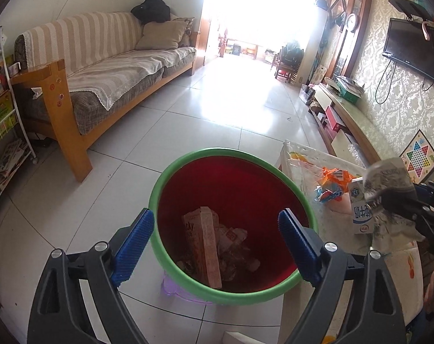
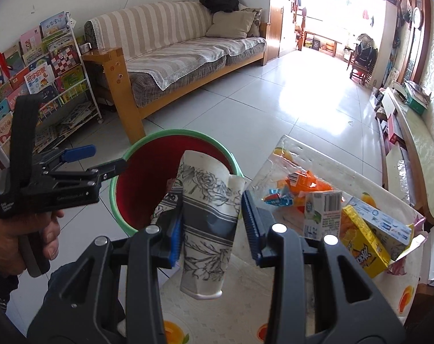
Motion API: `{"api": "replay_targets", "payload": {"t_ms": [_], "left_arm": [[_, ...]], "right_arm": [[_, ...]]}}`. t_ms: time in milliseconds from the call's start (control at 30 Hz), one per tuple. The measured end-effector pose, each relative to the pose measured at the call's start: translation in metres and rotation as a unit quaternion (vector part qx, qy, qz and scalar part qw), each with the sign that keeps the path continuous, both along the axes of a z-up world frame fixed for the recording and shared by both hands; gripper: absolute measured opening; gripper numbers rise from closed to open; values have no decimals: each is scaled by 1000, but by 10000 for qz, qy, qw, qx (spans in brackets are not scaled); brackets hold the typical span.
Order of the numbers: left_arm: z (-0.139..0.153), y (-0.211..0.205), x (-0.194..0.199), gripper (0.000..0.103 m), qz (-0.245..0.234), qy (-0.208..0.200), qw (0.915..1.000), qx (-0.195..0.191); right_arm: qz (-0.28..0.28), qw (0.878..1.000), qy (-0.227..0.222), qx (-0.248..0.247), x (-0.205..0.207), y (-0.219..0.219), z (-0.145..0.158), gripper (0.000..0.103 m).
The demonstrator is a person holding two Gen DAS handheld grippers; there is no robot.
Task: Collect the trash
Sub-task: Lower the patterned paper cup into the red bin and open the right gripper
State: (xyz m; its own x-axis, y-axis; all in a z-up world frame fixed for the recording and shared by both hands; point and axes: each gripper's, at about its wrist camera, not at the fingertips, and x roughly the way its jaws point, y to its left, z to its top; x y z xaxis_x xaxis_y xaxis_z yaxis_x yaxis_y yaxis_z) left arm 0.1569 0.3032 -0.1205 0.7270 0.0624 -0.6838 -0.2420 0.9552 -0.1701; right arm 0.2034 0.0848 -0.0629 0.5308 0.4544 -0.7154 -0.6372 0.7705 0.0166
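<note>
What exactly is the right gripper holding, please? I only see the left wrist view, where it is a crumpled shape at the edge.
Observer: A crushed paper cup with a grey flower print, pinched between the right gripper's blue pads.
Operator: Thank you. Is there anything on the table that I cannot see?
Observer: Yes, a yellow box and a white and blue box lie beside the milk carton.
</note>
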Motion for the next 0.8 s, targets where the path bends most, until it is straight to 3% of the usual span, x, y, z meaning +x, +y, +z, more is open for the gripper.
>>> {"api": "replay_targets", "payload": {"t_ms": [233, 567, 800], "left_arm": [[18, 26, -36, 84, 342, -241, 9991, -109], [22, 48, -68, 85, 614, -297, 9976, -146], [18, 51, -76, 85, 629, -212, 9977, -169]], "right_arm": [[293, 9994, -164, -106, 21, 53, -6, 36], [416, 9975, 148, -558, 50, 103, -54, 36], [428, 9962, 246, -722, 61, 120, -66, 37]]}}
